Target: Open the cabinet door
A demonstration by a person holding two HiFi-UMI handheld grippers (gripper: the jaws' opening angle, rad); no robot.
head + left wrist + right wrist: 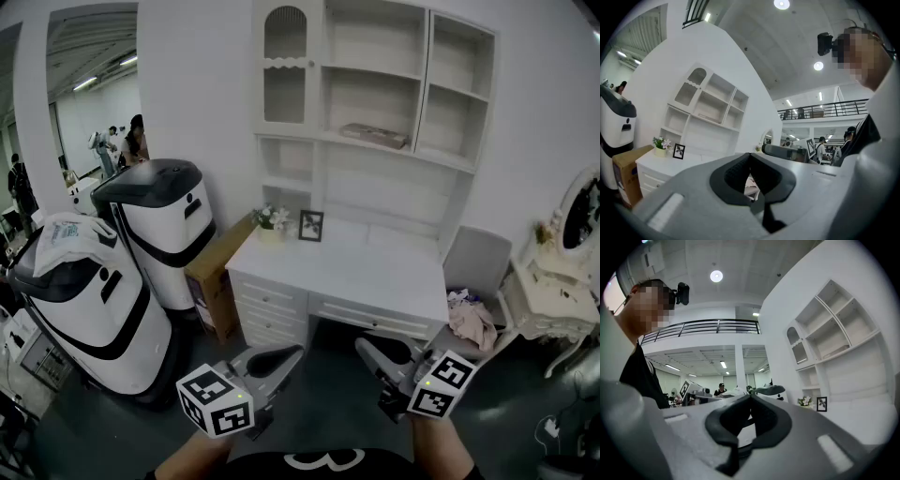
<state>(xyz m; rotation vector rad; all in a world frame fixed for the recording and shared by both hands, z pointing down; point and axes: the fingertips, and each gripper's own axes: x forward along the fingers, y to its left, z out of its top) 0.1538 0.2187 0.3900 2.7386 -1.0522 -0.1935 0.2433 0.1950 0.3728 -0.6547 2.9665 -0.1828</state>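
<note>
Left gripper point(289, 354): jaws pressed together, nothing between them. Right gripper point(367, 347): same, jaws together. Both are held level, low in front of the desk point(347, 272). The cabinet door point(285, 66), arched, sits at the top left of the hutch point(375, 141), closed, well apart from both grippers.

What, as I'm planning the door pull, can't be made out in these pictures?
- Cabinet door: in the head view its knob is too small to tell the shape, and what lies behind the door is unclear.
- Flat thing on the shelf: in the head view it is too small to name.
- Desk front: in the right gripper view it is hidden behind the right gripper and its own body.
</note>
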